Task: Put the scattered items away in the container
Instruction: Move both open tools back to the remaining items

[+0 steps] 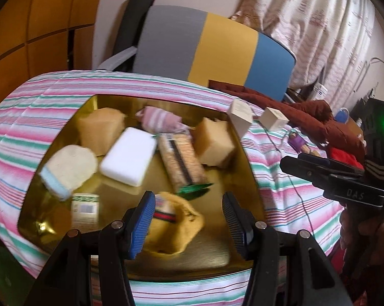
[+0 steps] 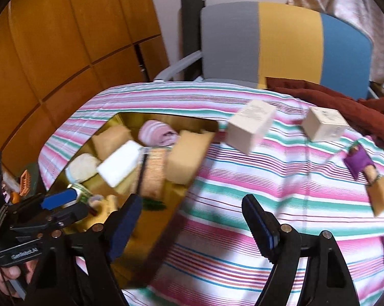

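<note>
Left gripper (image 1: 189,219) jaws wide apart, nothing held, hovering over the near end of the gold tray (image 1: 248,158); directly beneath it in the tray lies a yellow pouch (image 1: 176,229), apparently not touched, though the view is blurred. Also in the tray: white block (image 1: 129,159), two tan sponges (image 1: 213,145), cracker packet (image 1: 181,163), rolled striped cloth (image 1: 161,121), round pad (image 1: 69,170), small label box (image 1: 85,209). Right gripper (image 2: 192,219) jaws wide apart, empty, over the striped cloth cover (image 2: 230,229) just right of the tray; two white cubes (image 2: 250,127) and a purple doll (image 2: 361,164) sit on the cover outside the tray, right of it.
</note>
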Demonstrator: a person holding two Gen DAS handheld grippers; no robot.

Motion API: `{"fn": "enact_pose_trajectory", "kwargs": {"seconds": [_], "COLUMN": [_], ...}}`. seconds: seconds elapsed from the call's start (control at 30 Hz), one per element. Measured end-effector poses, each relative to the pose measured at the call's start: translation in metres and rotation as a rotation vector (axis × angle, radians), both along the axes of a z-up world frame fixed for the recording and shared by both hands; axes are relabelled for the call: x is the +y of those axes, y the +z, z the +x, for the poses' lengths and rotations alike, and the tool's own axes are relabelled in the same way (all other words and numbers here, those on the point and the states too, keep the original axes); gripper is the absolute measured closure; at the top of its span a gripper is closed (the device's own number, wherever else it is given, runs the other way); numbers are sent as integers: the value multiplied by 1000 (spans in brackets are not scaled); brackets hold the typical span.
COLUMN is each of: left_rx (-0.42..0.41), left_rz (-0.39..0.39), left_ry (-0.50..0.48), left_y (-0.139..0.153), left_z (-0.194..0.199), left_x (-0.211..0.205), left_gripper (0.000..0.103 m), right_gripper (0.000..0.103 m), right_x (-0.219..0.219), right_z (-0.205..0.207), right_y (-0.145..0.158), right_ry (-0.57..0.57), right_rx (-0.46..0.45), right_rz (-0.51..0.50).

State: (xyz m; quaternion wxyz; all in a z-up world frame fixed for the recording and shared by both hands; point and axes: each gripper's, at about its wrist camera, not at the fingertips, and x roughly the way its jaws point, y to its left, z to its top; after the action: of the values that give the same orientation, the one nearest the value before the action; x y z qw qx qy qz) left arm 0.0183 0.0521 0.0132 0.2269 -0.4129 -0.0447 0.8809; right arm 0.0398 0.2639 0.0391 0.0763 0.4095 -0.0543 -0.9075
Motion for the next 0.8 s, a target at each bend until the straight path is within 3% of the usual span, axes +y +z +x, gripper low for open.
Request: {"fn": "enact_pose_trajectory", "kwargs": {"seconds": [0.4, 0.8], "left_rx": [0, -20], "left_rz": [-24, -39], "left_ry": [-175, -335], "left_y": [4, 2], "left_z": [11, 22], "left_x": [74, 137], "left_gripper": [48, 48], "right_gripper": [21, 21], "right_x": [87, 226], "right_z": [24, 48], "right_y": [-6, -10], "right_ry": [-155, -486], "right_rx": [-27, -118], "right_rz": [35, 123]}}
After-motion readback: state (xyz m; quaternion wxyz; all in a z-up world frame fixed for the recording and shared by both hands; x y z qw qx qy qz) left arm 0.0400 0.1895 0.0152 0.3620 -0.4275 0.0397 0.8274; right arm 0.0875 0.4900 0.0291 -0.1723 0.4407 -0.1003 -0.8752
